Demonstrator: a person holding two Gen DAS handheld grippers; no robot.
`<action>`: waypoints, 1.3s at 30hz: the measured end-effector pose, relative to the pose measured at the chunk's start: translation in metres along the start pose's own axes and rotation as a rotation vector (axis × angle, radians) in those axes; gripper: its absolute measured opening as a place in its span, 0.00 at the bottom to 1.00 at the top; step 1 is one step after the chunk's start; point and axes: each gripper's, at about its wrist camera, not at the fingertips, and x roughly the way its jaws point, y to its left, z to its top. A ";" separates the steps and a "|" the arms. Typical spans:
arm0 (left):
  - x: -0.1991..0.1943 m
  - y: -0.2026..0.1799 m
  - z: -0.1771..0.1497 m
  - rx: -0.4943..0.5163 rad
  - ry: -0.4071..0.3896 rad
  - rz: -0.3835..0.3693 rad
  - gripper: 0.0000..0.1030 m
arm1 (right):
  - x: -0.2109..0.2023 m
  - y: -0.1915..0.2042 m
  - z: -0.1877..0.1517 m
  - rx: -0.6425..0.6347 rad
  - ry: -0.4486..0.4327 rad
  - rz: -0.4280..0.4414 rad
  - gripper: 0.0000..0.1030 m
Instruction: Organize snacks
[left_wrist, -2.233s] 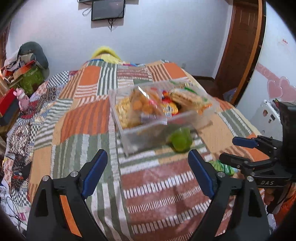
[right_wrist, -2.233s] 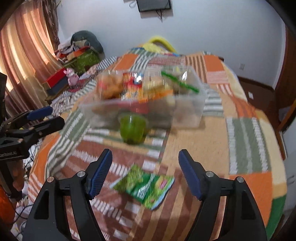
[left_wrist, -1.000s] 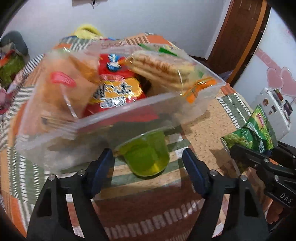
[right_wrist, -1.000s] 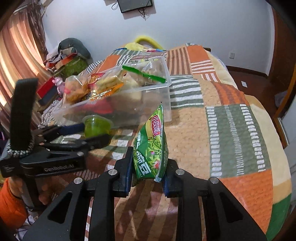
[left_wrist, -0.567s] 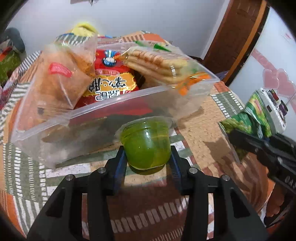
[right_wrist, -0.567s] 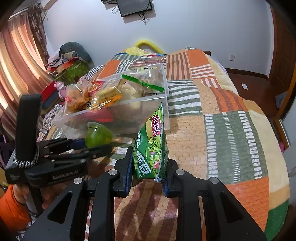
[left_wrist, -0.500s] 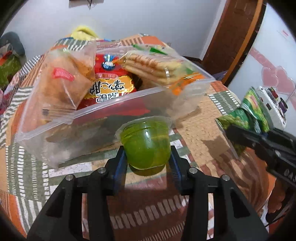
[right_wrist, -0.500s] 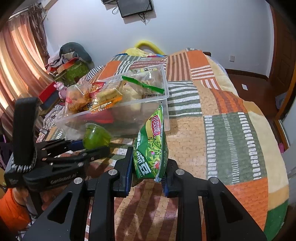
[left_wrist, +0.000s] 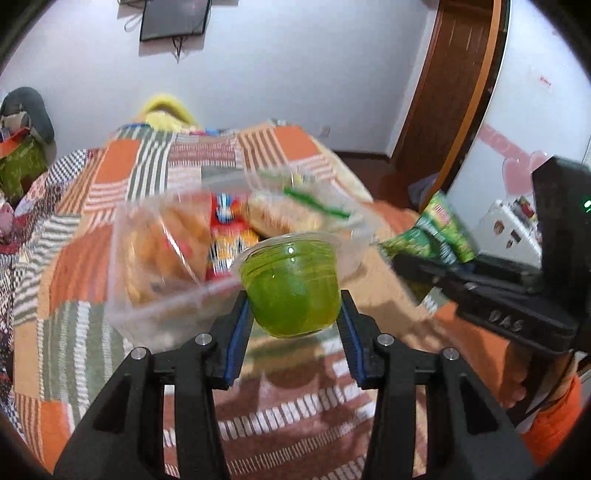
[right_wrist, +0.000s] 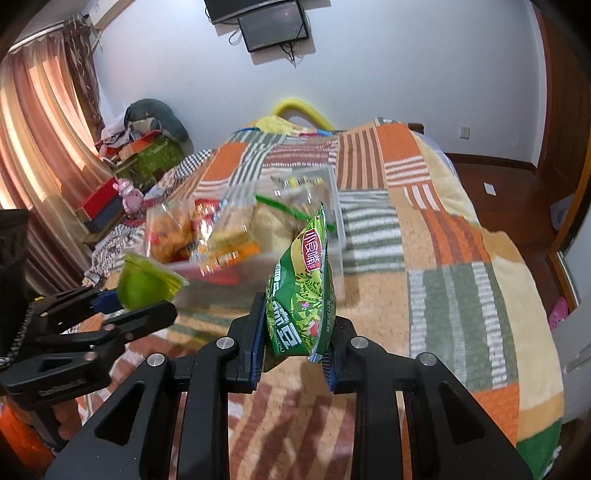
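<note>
Both grippers clamp snacks: left gripper (left_wrist: 293, 314) jelly cup (left_wrist: 291, 284), right gripper (right_wrist: 295, 347) green packet (right_wrist: 301, 288)

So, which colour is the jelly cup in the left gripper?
Translucent green jelly cup; clearest in the left wrist view.

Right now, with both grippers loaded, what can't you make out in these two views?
- Bin contents: motion-blurred in both views, labels unreadable.
- Free room inside the bin: hidden by piled snacks and, in the left view, the jelly cup.
- Bag bottom edge: hidden between the right gripper pads.
- Cup base: left gripper covers its sides; its lid is out of sight.
</note>
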 end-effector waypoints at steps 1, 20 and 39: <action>-0.001 0.001 0.003 -0.001 -0.010 0.003 0.44 | 0.001 0.001 0.004 -0.002 -0.006 0.002 0.22; 0.046 0.030 0.045 -0.058 -0.017 0.082 0.44 | 0.053 0.007 0.045 -0.035 0.015 0.002 0.23; 0.048 0.021 0.036 -0.009 -0.017 0.118 0.59 | 0.050 -0.004 0.039 -0.017 0.043 -0.002 0.39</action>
